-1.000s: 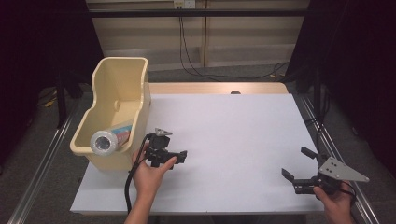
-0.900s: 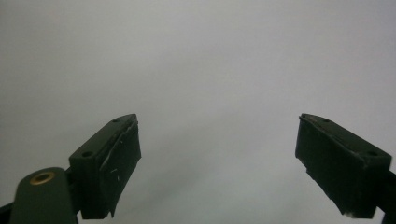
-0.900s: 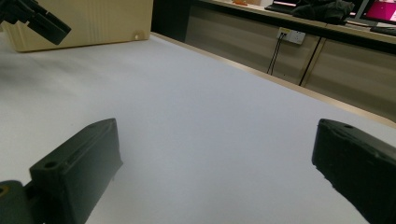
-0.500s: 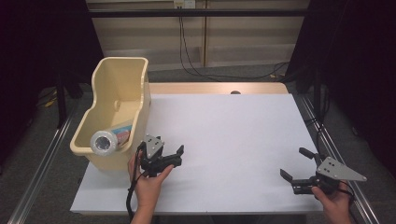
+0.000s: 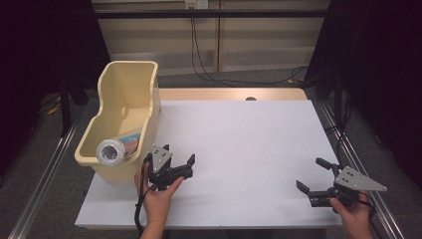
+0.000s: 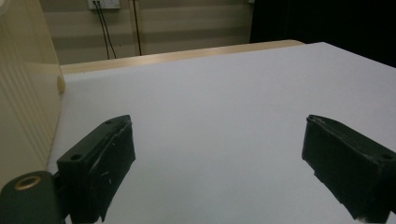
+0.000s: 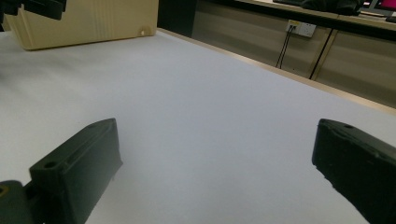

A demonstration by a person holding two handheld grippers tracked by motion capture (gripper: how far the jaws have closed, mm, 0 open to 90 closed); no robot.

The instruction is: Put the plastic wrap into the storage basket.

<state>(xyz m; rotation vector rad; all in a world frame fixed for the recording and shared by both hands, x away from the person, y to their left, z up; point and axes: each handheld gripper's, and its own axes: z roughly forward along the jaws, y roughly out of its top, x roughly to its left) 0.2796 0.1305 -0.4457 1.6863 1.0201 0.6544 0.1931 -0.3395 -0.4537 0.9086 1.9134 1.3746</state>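
My left gripper (image 5: 178, 158) hovers low over the white tabletop (image 5: 249, 144), just right of a cream plastic bin (image 5: 130, 79). It is open, and in the left gripper view its own gripper (image 6: 219, 158) has bare table between the jaws and the bin wall (image 6: 23, 93) close on the left. A roll of tape (image 5: 110, 151) lies in the bin beside a coloured item. My right gripper (image 5: 311, 174) is near the front right corner, open and holding nothing. The right gripper view has its own gripper (image 7: 217, 163) wide apart over the white surface, with the bin (image 7: 93, 21) far off.
A wooden strip (image 5: 229, 93) borders the table's far edge. Metal rails (image 5: 45, 174) run along both sides. Cables (image 5: 199, 55) hang down the wall behind. The left gripper's jaws (image 7: 32, 7) peek in at the top left of the right gripper view.
The left hand has drawn back slightly toward the near edge with its gripper still open. The right gripper has barely shifted.
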